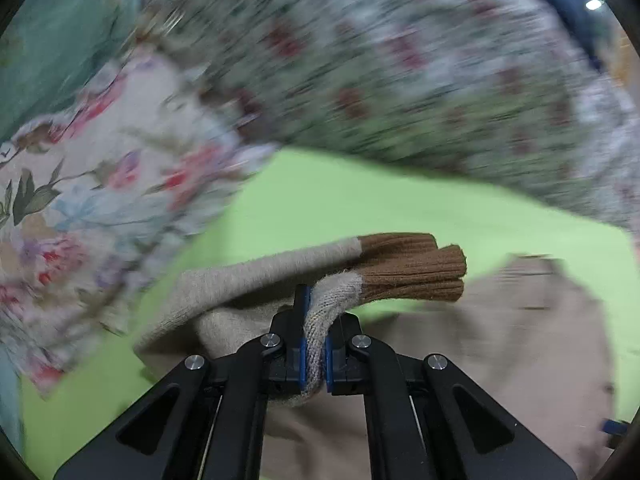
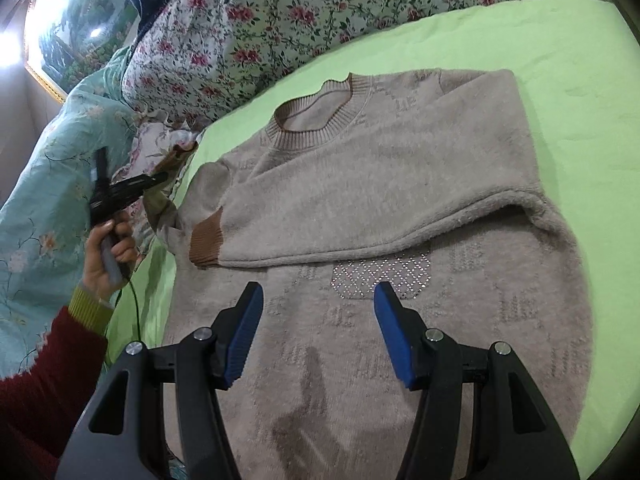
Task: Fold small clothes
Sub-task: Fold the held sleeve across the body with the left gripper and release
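Note:
A beige knit sweater (image 2: 380, 208) with brown cuffs lies flat on a lime green sheet (image 2: 520, 36). One sleeve is folded across the chest, its brown cuff (image 2: 206, 242) at the left. My left gripper (image 1: 316, 344) is shut on the other sleeve (image 1: 328, 304) near its brown cuff (image 1: 416, 272) and holds it lifted off the sheet. The left gripper also shows in the right wrist view (image 2: 160, 178), at the sweater's left edge. My right gripper (image 2: 320, 296) is open and empty above the sweater's lower front, near a rhinestone patch (image 2: 382, 276).
A floral quilt (image 2: 280, 20) is piled along the far side of the bed. A teal flowered cover (image 2: 48, 160) lies at the left. The person's hand (image 2: 104, 256) and red sleeve (image 2: 36, 400) hold the left gripper. A framed picture (image 2: 68, 40) hangs on the wall.

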